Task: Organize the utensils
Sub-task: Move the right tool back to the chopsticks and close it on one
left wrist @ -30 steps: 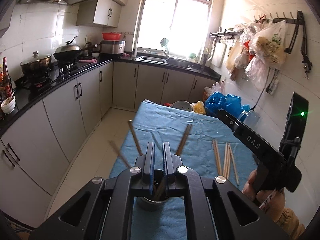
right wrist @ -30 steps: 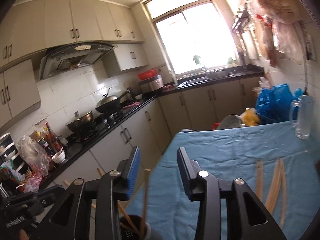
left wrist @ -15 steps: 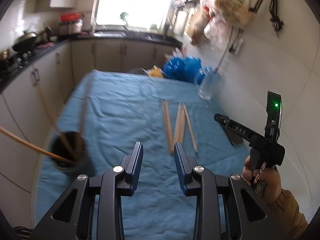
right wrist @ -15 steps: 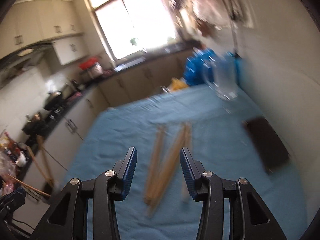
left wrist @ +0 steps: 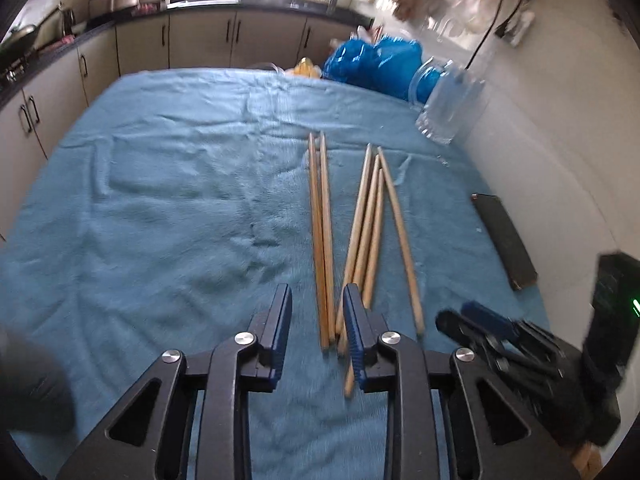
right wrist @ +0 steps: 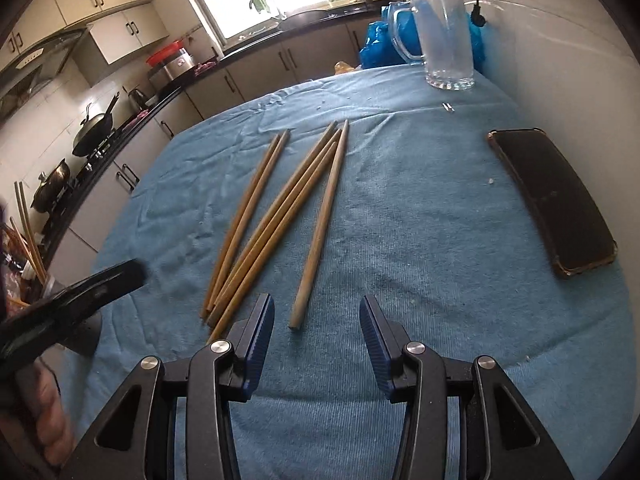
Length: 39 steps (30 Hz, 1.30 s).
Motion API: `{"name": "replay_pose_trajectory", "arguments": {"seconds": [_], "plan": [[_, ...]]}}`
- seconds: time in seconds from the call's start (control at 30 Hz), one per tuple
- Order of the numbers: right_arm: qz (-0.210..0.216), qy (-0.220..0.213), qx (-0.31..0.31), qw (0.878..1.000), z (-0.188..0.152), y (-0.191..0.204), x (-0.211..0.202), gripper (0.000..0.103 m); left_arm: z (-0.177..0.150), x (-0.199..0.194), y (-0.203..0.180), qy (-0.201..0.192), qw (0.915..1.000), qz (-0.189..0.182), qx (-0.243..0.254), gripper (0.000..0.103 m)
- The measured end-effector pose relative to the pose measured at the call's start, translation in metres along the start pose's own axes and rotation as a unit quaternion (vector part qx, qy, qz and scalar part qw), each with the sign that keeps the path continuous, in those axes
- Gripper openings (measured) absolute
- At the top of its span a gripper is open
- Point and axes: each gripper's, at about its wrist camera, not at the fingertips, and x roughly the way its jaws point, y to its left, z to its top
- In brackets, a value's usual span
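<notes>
Several wooden chopsticks lie on the blue towel [left wrist: 160,208]. A pair [left wrist: 320,224] runs away from me, and its near ends sit between the jaws of my left gripper [left wrist: 318,320]. Those jaws are closing, and their pads are clear of the sticks. Three more chopsticks [left wrist: 368,220] fan out just to the right. In the right wrist view a single chopstick [right wrist: 320,216] ends just ahead of my right gripper [right wrist: 316,328], which is open and holds nothing. At that view's left edge, chopsticks [right wrist: 26,224] stand upright, their holder hidden behind a finger [right wrist: 80,292] of my left gripper.
A clear glass mug [right wrist: 444,40] stands at the far right of the towel. A phone in a dark case [right wrist: 552,200] lies along the white wall. Blue plastic bags [left wrist: 372,64] sit beyond the table's far end. Kitchen cabinets run along the left.
Both views swung down from the kitchen and the cup to the chopsticks on the towel. My left jaws, shut above the cup a second ago, now stand apart.
</notes>
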Motion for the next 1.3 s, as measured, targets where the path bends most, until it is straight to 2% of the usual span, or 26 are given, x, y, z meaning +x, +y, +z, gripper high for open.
{"name": "replay_pose_trajectory", "arguments": {"seconds": [0.23,0.33,0.37,0.47,0.6,0.73,0.77,0.8,0.83,1.03,1.3], "plan": [[0.003,0.011,-0.014,1.000,0.010,-0.002,0.023,0.040,0.022,0.053,0.000,0.027,0.9996,0.003,0.008,0.013],[-0.004,0.005,-0.025,1.000,0.011,0.001,0.025,0.039,0.026,0.059,-0.002,0.024,0.9995,0.004,0.019,0.011],[-0.008,0.005,-0.028,1.000,0.011,0.002,0.026,0.039,0.028,0.059,-0.002,0.026,0.9995,0.002,0.020,0.006],[-0.028,0.004,-0.038,0.999,0.014,0.009,0.030,0.030,0.031,0.059,0.001,0.030,0.9994,-0.004,0.017,0.006],[-0.039,0.010,-0.043,0.998,0.021,0.013,0.035,0.030,0.032,0.061,-0.004,0.025,0.9992,0.007,0.030,0.006],[-0.075,0.018,-0.066,0.995,0.028,0.023,0.043,0.029,0.035,0.066,-0.009,0.028,0.9985,0.026,0.038,0.007],[-0.084,0.021,-0.070,0.994,0.029,0.024,0.045,0.026,0.036,0.066,-0.009,0.030,0.9985,0.027,0.036,0.007],[-0.099,0.024,-0.071,0.992,0.031,0.025,0.046,0.016,0.037,0.067,-0.009,0.034,0.9986,0.028,0.030,0.007],[-0.103,0.029,-0.065,0.992,0.033,0.023,0.047,0.009,0.036,0.066,-0.007,0.038,0.9986,0.027,0.022,0.007],[-0.083,0.053,-0.031,0.995,0.024,0.005,0.031,0.008,0.009,0.040,0.004,0.066,0.9974,0.027,0.004,0.006],[-0.036,0.119,-0.021,0.992,-0.040,-0.018,-0.029,0.009,-0.068,-0.021,0.013,0.114,0.9933,0.017,0.000,0.007]]}}
